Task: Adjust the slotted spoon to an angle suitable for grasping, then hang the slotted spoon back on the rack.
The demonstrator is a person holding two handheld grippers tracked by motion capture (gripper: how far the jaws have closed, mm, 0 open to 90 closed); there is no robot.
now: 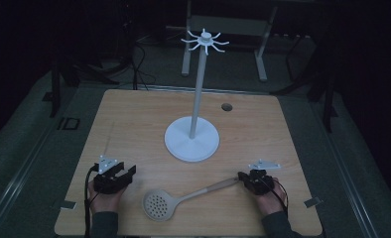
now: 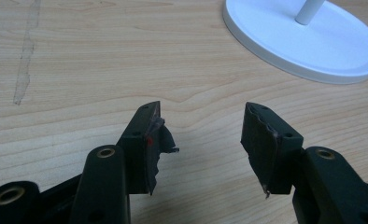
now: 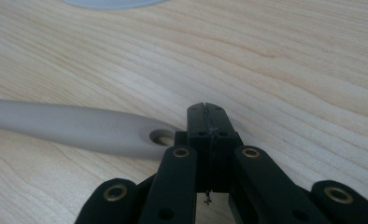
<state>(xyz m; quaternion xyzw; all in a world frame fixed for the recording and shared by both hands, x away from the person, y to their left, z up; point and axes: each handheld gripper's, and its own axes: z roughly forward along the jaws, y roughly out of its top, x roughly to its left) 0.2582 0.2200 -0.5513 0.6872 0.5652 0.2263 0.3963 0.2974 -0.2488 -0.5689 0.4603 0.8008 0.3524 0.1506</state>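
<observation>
Left hand-held gripper [image 2: 203, 135] agape (nothing between jaws); right hand-held gripper [image 3: 207, 114] closed beside skimmer handle [image 3: 74, 127].

We see the white hook stand with round base [image 1: 192, 141] at the frame's centre on the light wooden bench [image 1: 134, 119]. Below it, the grey perforated plastic skimmer [image 1: 158, 205] lies diagonally. The left tool [image 1: 126, 173] sits lower left, the right tool [image 1: 242, 177] lower right, beside the skimmer's handle end.
</observation>
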